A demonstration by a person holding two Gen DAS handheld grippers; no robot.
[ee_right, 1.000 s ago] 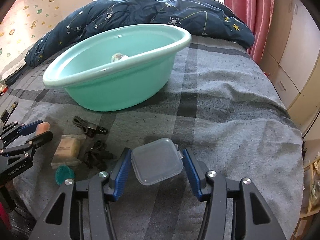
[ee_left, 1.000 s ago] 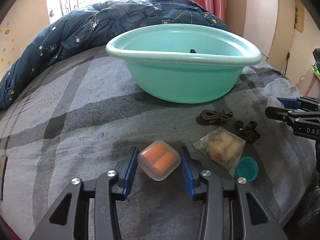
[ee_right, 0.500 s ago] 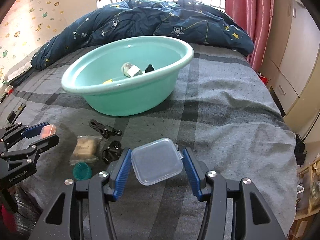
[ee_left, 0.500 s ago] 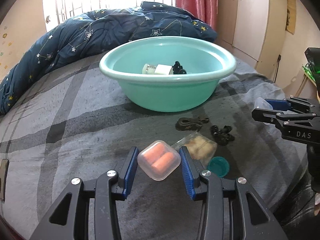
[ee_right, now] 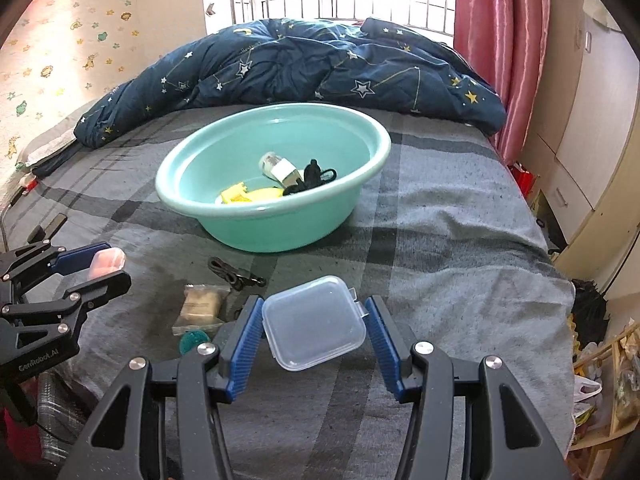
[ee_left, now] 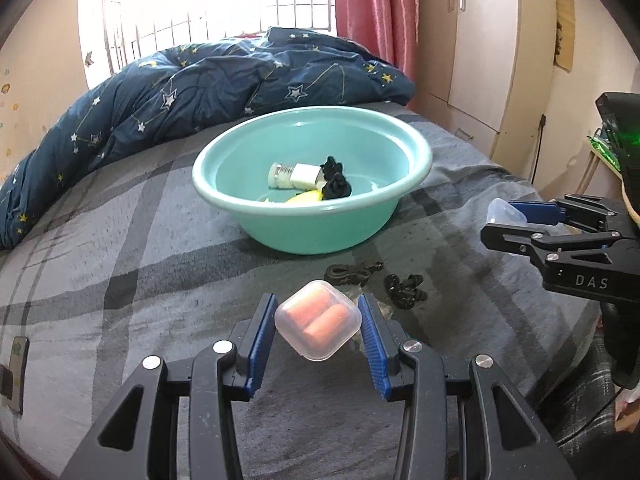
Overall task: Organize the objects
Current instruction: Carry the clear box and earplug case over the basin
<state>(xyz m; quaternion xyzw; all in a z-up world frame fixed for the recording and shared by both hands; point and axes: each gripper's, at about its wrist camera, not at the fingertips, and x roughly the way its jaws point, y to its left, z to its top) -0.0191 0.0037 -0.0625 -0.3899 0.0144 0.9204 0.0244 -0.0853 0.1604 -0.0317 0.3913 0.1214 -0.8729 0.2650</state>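
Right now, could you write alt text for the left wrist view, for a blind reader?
The left gripper holds a small clear case with orange earplugs above a grey plaid bed. Behind it stands a teal basin holding small items; the right gripper holds another clear case at right.

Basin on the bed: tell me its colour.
The basin is mint green, plain; the right wrist view shows it best.

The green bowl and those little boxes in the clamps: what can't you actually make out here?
- Bowl: in the left view its near wall hides part of the yellow item on the bottom.
- Packet: label too small to read; in the left view the clamp and its box cover it.
- Small green cap: right clamp's finger cuts it off.
- Clear box: whether anything is inside is unclear.
- Orange pieces in the left box: blurred by the plastic.
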